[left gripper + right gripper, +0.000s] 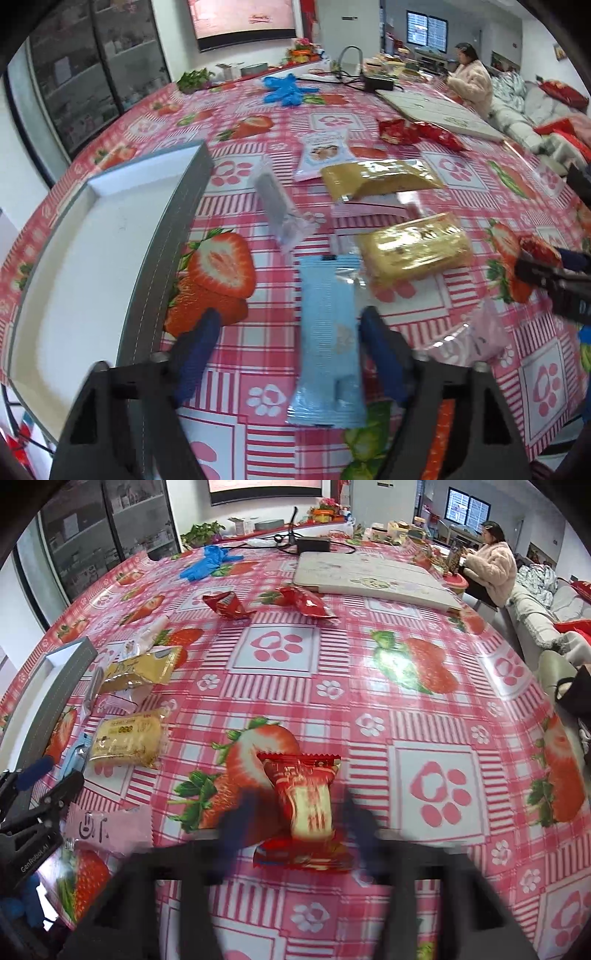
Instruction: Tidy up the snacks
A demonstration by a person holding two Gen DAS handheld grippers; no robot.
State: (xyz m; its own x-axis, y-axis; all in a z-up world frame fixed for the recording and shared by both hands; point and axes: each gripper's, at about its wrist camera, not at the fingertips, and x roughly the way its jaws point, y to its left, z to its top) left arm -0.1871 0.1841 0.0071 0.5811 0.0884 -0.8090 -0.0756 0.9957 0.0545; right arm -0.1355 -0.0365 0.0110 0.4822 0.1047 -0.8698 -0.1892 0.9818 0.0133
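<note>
Left gripper (288, 328) released, blue packet (327, 343) between its fingers; right gripper (295, 818) released, straddling red packet (304, 808).

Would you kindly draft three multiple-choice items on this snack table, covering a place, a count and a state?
1. The light blue snack packet lies:
A. inside the tray
B. between the left gripper's fingers
C. on the white board

2. Gold-wrapped snack packs on the tablecloth:
A. one
B. two
C. four

3. The white grey-walled tray is:
A. empty
B. full
C. overturned

Answers: 1 B, a finger stands on each side of it; 2 B, a far gold pack and a near gold pack; 3 A, its white floor is bare.
</note>
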